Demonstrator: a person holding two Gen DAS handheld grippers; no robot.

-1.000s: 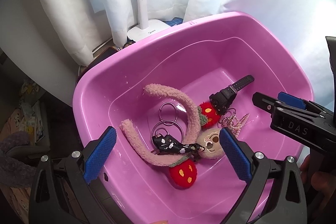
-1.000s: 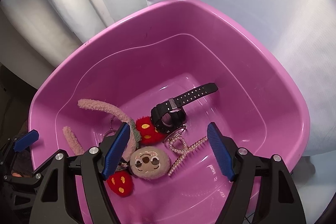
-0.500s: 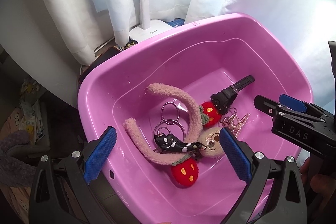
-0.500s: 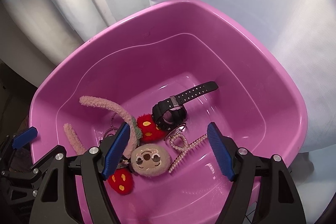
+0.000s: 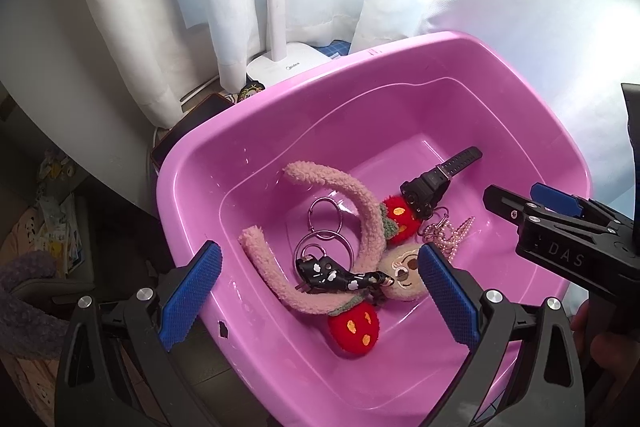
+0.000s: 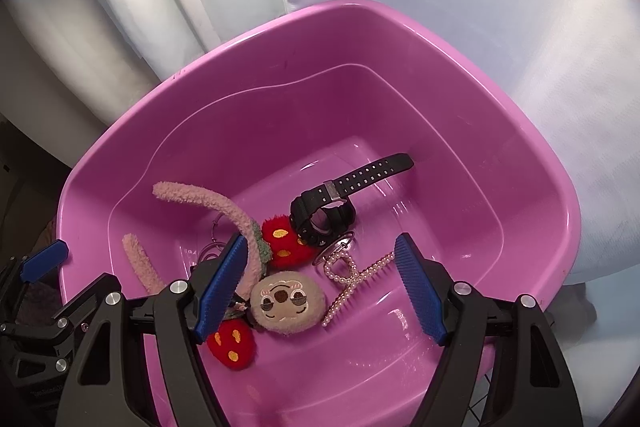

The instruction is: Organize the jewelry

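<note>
A large pink plastic tub [image 6: 132,163] fills both views, set against white curtains [image 5: 132,7] and a white cushion [image 6: 460,7]; behind its far rim stand a white lamp base [image 5: 288,69] and a dark phone [image 5: 192,127]. All the jewelry lies in the near half of the tub floor, while the far half and right side are bare. The fuzzy pink headband [image 5: 360,203] arches over two metal rings [image 5: 326,223], with red strawberry plush pieces [image 6: 284,241] at its ends and a round beige plush face [image 6: 288,303] beside them. A black wristwatch [image 6: 324,213] leans on one strawberry, its strap reaching toward the bare floor. Just beside it lies a pearl hair clip [image 6: 352,277], and a black patterned strap [image 5: 336,275] crosses the headband. The left gripper [image 5: 320,297] and the right gripper [image 6: 320,285] both hang above the pile with jaws spread wide, holding nothing
</note>
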